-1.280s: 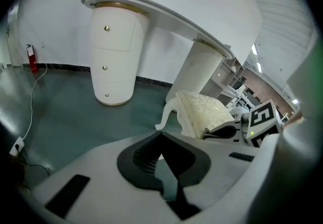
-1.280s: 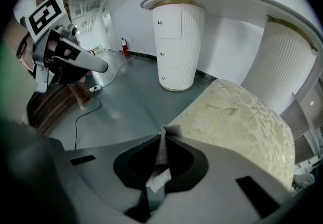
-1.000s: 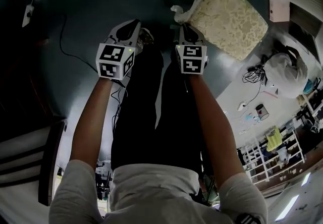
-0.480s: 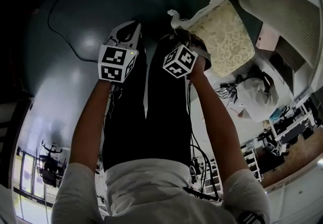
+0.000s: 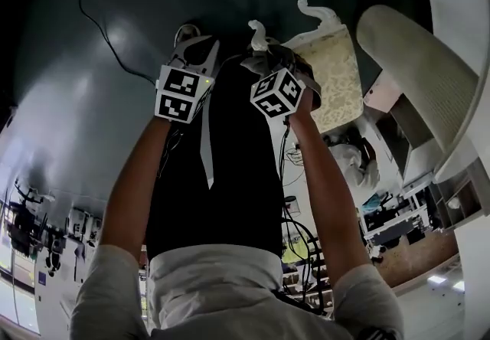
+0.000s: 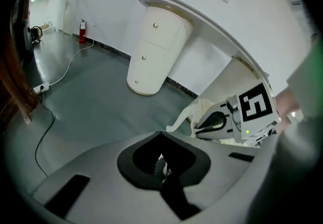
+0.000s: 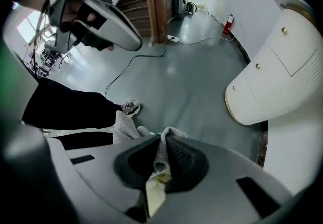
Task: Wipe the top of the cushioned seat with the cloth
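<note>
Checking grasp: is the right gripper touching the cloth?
Touching. The right gripper view shows the cloth pinched between the right gripper's closed jaws.

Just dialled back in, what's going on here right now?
A person stands over a grey floor with a hand-held gripper in each hand. The right hand-held gripper is clamped on a pale cloth, which bunches out past its jaws. The left hand-held gripper is closed and holds nothing. The cushioned seat sits just ahead and to the right of both. The cloth is not on the cushion, so wiping does not look to have started.
</note>
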A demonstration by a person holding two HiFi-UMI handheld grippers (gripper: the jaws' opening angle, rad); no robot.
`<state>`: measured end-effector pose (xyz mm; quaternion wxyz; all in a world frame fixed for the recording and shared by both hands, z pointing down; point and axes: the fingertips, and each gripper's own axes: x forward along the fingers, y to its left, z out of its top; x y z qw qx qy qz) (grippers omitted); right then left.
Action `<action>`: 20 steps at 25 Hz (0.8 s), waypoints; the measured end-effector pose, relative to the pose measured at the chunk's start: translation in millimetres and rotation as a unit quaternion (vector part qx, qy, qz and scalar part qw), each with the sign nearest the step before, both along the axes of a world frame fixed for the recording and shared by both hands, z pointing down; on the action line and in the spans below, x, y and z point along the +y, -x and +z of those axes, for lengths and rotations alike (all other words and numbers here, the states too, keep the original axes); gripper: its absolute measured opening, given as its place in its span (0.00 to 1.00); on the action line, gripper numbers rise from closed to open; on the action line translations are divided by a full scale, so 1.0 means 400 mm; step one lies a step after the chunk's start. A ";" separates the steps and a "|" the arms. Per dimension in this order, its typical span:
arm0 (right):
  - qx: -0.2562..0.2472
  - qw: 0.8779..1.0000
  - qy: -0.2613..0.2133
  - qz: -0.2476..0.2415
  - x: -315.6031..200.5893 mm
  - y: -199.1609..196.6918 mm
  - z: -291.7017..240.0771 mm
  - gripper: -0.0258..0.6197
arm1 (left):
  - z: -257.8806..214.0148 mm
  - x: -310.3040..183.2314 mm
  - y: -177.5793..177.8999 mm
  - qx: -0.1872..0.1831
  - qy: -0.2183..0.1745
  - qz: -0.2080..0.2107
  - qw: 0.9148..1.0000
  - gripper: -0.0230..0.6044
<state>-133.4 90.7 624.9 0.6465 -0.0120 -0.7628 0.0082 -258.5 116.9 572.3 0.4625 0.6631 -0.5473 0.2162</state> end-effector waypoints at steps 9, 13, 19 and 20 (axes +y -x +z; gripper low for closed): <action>-0.012 0.997 0.002 -0.071 -0.033 -0.013 -0.004 0.07 | 0.004 -0.029 -0.103 -0.005 0.005 0.023 1.000 0.06; -0.013 0.998 0.014 -0.054 -0.043 -0.015 -0.007 0.07 | -0.004 -0.042 -0.127 0.005 0.000 0.022 1.000 0.06; -0.017 1.000 0.007 -0.024 -0.109 -0.046 -0.011 0.07 | 0.011 -0.074 -0.169 0.005 0.007 0.022 1.000 0.06; -0.018 1.000 0.004 -0.023 -0.122 -0.051 -0.012 0.07 | 0.012 -0.080 -0.177 0.004 0.007 0.027 1.000 0.06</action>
